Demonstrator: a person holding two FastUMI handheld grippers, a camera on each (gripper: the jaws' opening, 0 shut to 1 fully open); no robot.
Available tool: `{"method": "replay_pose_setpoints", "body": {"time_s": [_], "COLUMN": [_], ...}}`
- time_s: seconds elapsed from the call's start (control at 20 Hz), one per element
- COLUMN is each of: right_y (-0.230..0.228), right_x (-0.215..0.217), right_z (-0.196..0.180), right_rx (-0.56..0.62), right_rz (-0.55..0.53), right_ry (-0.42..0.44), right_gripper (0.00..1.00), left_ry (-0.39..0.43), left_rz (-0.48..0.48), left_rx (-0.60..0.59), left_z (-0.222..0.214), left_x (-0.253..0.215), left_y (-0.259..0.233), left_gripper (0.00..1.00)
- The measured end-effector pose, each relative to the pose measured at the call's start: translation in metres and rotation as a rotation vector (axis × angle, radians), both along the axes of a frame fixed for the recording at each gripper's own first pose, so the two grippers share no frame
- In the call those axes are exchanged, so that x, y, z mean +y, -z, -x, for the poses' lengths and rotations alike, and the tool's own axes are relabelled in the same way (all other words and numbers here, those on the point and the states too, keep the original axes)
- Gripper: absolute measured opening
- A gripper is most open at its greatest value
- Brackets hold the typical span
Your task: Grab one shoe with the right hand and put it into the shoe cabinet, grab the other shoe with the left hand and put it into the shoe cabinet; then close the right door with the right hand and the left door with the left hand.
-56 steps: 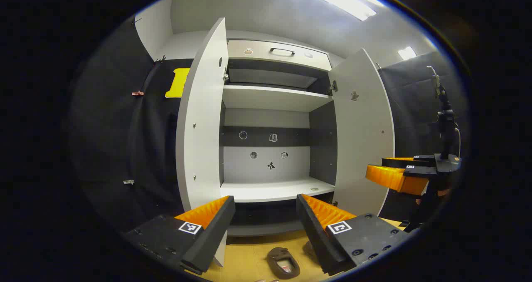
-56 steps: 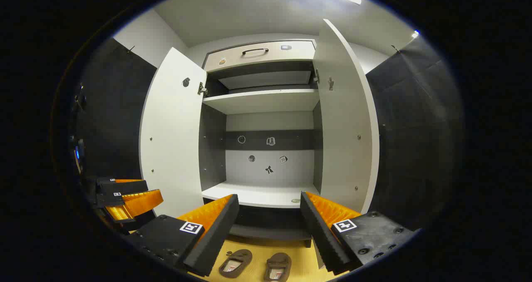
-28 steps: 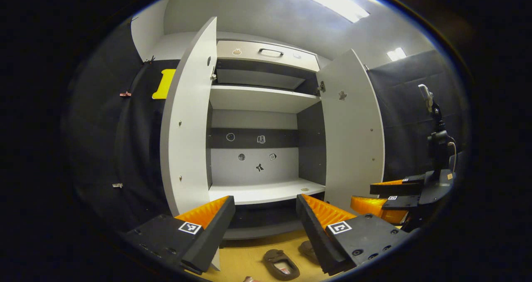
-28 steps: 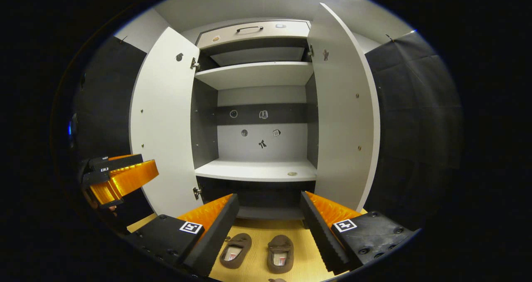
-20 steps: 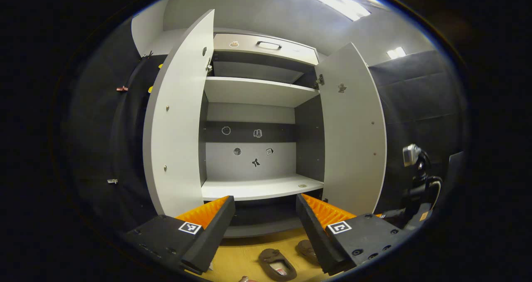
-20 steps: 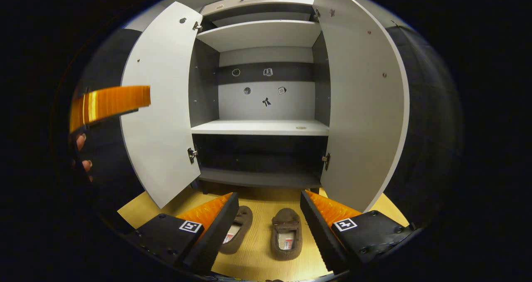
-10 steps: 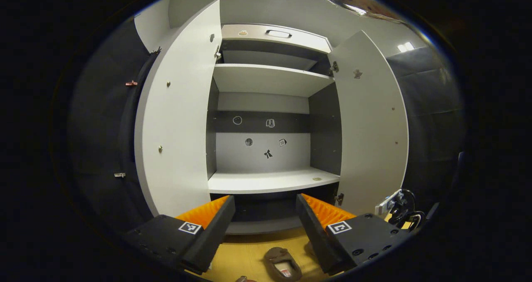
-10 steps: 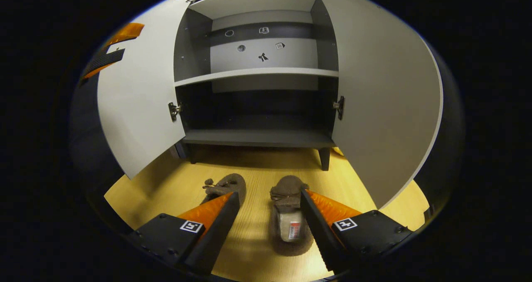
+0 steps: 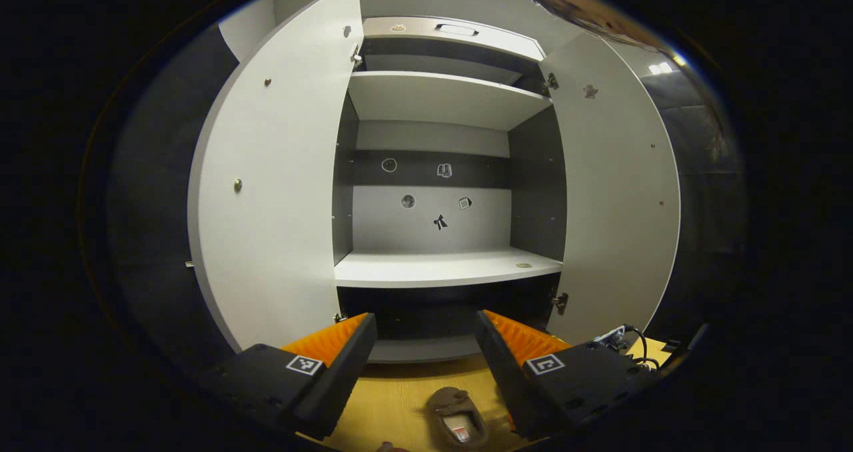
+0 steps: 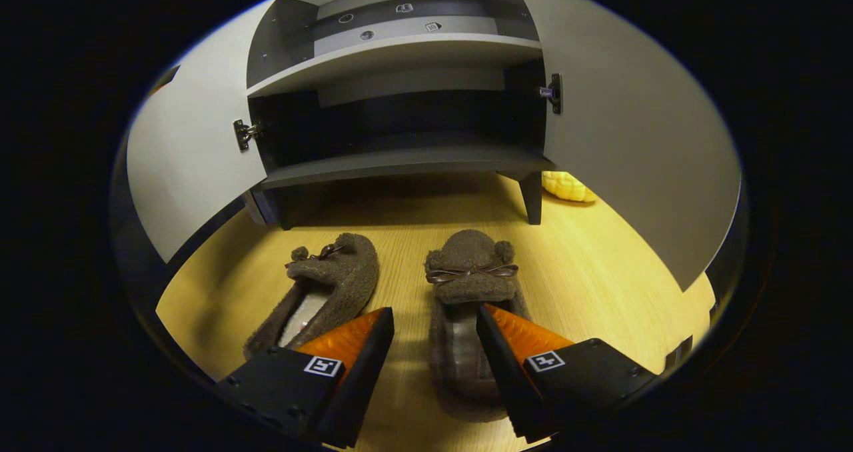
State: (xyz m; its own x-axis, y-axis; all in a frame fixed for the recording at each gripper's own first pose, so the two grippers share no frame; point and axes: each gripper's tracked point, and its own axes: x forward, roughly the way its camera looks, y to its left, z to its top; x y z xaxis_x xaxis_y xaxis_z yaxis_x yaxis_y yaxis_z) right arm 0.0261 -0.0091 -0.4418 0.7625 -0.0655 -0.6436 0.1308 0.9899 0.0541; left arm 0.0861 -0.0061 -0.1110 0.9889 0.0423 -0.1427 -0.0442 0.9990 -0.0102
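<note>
Right shoe partly hidden behind the right gripper's jaws

Both tools gape wide: left tool level, right tool tipped downward.

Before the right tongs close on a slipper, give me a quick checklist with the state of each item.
1. Right tongs open: ok.
2. Right slipper between its fingers: ok, partly; one finger overlaps the opening.
3. Left slipper apart from it: ok.
4. Both cabinet doors open: ok.
5. Bottom shelf free for shoes: ok.
6. Left tongs open, holding nothing: ok.
</note>
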Motion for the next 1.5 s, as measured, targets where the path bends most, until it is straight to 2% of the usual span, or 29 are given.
{"method": "replay_pose_setpoints", "body": {"time_s": [0.1, 0.3, 0.5, 0.55, 0.6, 0.7, 0.75, 0.8, 0.95, 1.0, 1.05, 1.15, 1.25, 1.35, 1.5], "right_y": [0.008, 0.021, 0.033, 0.042, 0.04, 0.039, 0.044, 0.04, 0.043, 0.044, 0.049, 0.042, 0.034, 0.009, -0.051], "right_x": [-0.001, -0.005, -0.01, -0.014, -0.016, -0.018, -0.02, -0.015, -0.012, -0.014, -0.013, -0.013, -0.005, -0.001, 0.005], "right_z": [-0.009, -0.027, -0.039, -0.045, -0.043, -0.044, -0.057, -0.045, -0.047, -0.047, -0.05, -0.047, -0.047, -0.049, -0.057], "right_rx": [0.009, 0.031, 0.068, 0.078, 0.081, 0.08, 0.058, 0.073, 0.084, 0.085, 0.085, 0.095, 0.085, 0.047, -0.047], "right_rz": [-0.001, 0.022, 0.048, 0.059, 0.073, 0.085, 0.082, 0.08, 0.074, 0.074, 0.067, 0.094, 0.067, 0.062, 0.116], "right_ry": [-0.004, -0.003, -0.002, 0.0, 0.008, 0.006, 0.011, 0.009, -0.015, -0.016, -0.017, -0.045, -0.059, -0.062, -0.097], "right_gripper": [0.78, 0.77, 0.69, 0.53, 0.46, 0.4, 0.4, 0.11, 0.13, 0.13, 0.06, 0.05, 0.05, 0.05, 0.05], "left_ry": [0.004, 0.006, 0.002, 0.001, 0.0, 0.006, 0.007, 0.009, 0.015, 0.017, 0.018, 0.02, 0.023, 0.028, 0.042], "left_rz": [0.002, -0.015, -0.005, -0.006, -0.007, -0.001, 0.003, 0.006, 0.009, 0.007, 0.006, 0.005, 0.001, -0.007, -0.002], "left_rx": [0.01, 0.035, 0.037, 0.039, 0.044, 0.05, 0.052, 0.056, 0.062, 0.062, 0.063, 0.062, 0.054, 0.042, 0.03], "left_z": [-0.004, -0.011, -0.019, -0.022, -0.023, -0.027, -0.029, -0.031, -0.034, -0.034, -0.033, -0.032, -0.029, -0.025, -0.014], "left_x": [-0.001, 0.0, 0.005, 0.006, 0.007, 0.008, 0.009, 0.01, 0.01, 0.01, 0.011, 0.011, 0.011, 0.012, 0.011], "left_y": [0.006, 0.017, 0.019, 0.02, 0.022, 0.025, 0.026, 0.028, 0.03, 0.03, 0.029, 0.026, 0.021, 0.012, 0.001], "left_gripper": [0.95, 0.95, 0.95, 0.95, 0.95, 0.95, 0.95, 0.95, 0.97, 0.95, 0.95, 0.95, 0.95, 0.95, 0.95]}}
